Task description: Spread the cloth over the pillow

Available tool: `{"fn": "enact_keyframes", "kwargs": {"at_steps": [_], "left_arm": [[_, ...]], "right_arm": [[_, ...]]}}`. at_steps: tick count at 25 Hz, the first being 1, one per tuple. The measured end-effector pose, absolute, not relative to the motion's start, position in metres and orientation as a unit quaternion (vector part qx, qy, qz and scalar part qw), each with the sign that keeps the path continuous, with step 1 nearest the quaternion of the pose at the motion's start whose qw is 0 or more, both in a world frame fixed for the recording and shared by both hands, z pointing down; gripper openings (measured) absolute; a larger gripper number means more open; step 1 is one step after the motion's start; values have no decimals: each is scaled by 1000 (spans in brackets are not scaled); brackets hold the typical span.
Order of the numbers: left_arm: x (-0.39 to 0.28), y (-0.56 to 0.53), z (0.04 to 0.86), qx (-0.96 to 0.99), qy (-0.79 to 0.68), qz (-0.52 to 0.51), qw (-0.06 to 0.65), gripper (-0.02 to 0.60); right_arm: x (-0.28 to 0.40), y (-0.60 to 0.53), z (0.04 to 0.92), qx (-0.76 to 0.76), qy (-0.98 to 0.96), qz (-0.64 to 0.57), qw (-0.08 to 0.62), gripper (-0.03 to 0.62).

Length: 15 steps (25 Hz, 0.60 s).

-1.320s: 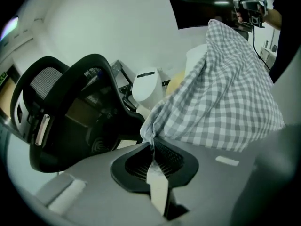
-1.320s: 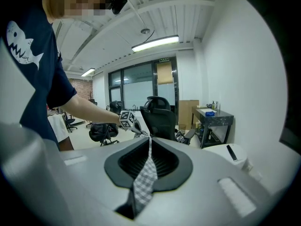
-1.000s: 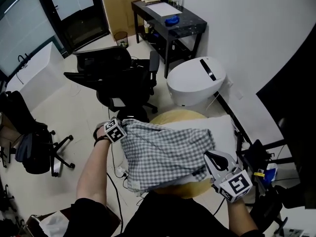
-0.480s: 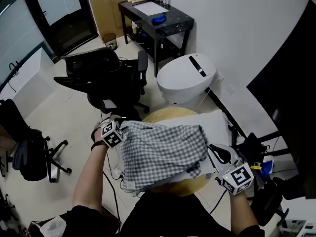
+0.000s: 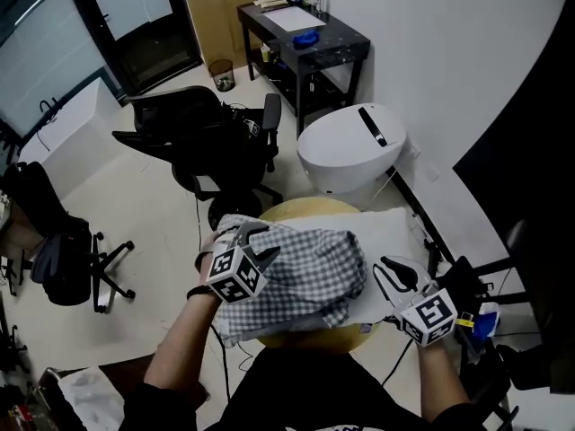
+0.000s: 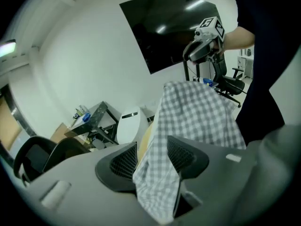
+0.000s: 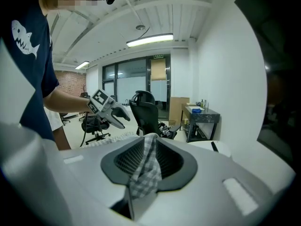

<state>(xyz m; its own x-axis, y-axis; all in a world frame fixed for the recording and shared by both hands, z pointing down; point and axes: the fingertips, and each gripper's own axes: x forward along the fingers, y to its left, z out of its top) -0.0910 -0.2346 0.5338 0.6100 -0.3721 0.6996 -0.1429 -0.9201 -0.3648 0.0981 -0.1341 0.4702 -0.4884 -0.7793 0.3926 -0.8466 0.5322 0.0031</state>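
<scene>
Round wooden table (image 5: 305, 207) | checked cloth (image 5: 305, 272) bunched on white pillow (image 5: 388, 230) | left gripper (image 5: 262, 242), right gripper (image 5: 384, 275): jaws just opened apart, cloth slack between

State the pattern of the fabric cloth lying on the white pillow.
Grey-and-white checked cloth, a small gingham check; it shows best in the head view.

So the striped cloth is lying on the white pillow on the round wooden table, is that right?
Not quite: the cloth is checked, not striped, as the head view shows; it does lie on the white pillow on the round wooden table.
</scene>
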Motion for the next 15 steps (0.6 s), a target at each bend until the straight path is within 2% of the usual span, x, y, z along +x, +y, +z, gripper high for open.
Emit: {"fn": "enact_keyframes", "kwargs": {"at_steps": [7, 10, 15], "left_arm": [[0, -158, 498, -921, 127, -353, 102, 208], [28, -138, 507, -921, 129, -358, 84, 243], [58, -121, 523, -910, 156, -379, 69, 261]], "right_arm": [[119, -135, 491, 406, -889, 98, 188, 114], [123, -135, 497, 376, -900, 102, 193, 129], [126, -131, 510, 331, -918, 99, 197, 140]]}}
